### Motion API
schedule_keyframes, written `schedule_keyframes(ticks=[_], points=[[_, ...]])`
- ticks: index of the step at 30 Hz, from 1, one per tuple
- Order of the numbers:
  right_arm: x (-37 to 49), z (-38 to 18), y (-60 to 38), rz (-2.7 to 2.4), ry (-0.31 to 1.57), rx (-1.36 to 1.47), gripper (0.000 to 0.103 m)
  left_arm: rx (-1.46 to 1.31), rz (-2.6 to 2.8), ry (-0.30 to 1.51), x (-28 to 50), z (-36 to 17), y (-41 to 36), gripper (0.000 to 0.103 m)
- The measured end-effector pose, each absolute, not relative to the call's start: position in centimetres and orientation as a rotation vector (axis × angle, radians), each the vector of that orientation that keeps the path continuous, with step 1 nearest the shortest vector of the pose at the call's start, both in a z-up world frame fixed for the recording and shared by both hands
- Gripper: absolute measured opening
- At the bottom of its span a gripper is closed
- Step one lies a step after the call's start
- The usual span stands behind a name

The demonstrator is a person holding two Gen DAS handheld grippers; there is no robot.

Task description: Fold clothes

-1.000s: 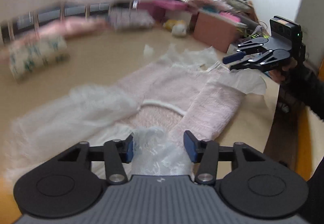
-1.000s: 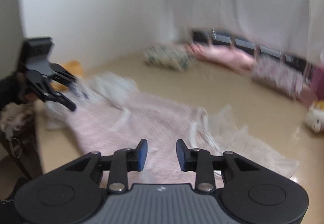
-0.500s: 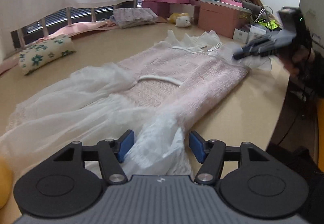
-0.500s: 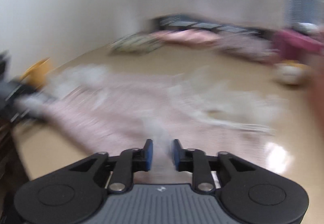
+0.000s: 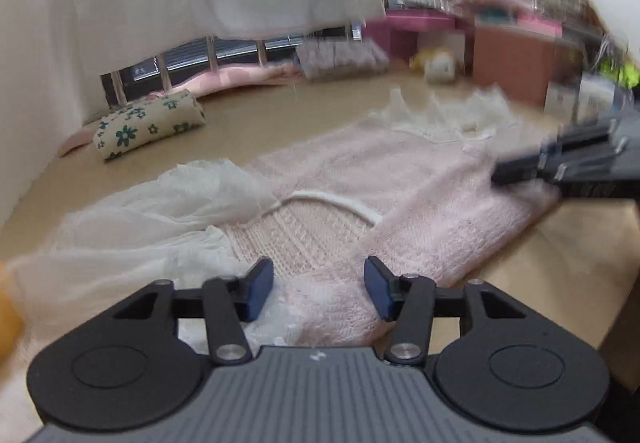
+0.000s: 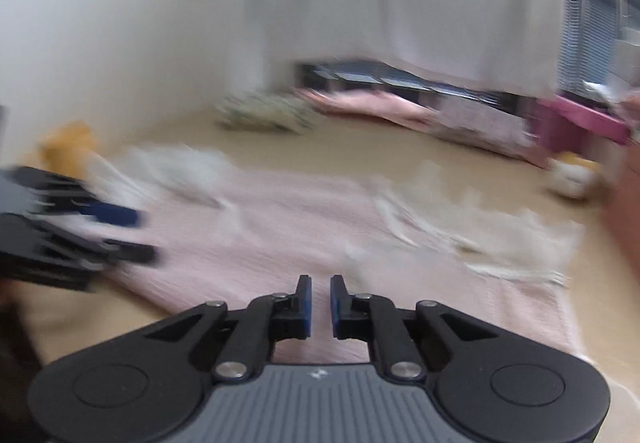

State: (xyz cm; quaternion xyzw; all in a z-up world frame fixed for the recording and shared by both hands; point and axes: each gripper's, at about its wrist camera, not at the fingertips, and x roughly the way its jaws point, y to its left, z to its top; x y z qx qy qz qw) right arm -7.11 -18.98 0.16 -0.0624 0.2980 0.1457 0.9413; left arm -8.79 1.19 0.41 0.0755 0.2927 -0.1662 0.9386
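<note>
A pink knitted garment (image 5: 400,183) with white tulle sleeves (image 5: 192,195) lies spread on the beige table (image 5: 280,119). My left gripper (image 5: 319,293) stands open just over the near end of the garment, with pink knit and tulle below the gap and neither pad touching cloth. In the right wrist view the pink garment (image 6: 280,219) fills the middle, and my right gripper (image 6: 321,303) has its jaws drawn almost together above the near edge. Blur hides whether any cloth is pinched. The left wrist view shows the right gripper (image 5: 520,173) low at the garment's right edge.
A floral cushion (image 5: 148,123) and pink folded cloth (image 5: 248,77) lie along the far window side. A plush toy (image 5: 438,69), a brown box (image 5: 512,59) and pink boxes (image 5: 408,27) stand at the back right. The table's edge (image 5: 592,243) drops off at the right.
The right gripper's jaws narrowed from open to nearly together as it dropped to the garment's right edge. The left gripper opened wider and moved in over the pink hem.
</note>
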Motion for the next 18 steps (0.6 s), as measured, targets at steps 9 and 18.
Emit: schedule_keyframes(ticks=[9, 18], points=[[-13.2, -1.6, -21.2, 0.227, 0.489, -0.077, 0.008, 0.114, -0.444, 0.512, -11.9, -0.8, 3.9, 0.055], [-17.3, -1.3, -22.1, 0.2, 0.347, -0.02, 0.014, 0.09, -0.456, 0.531, -11.6, 0.0, 4.0, 0.057]])
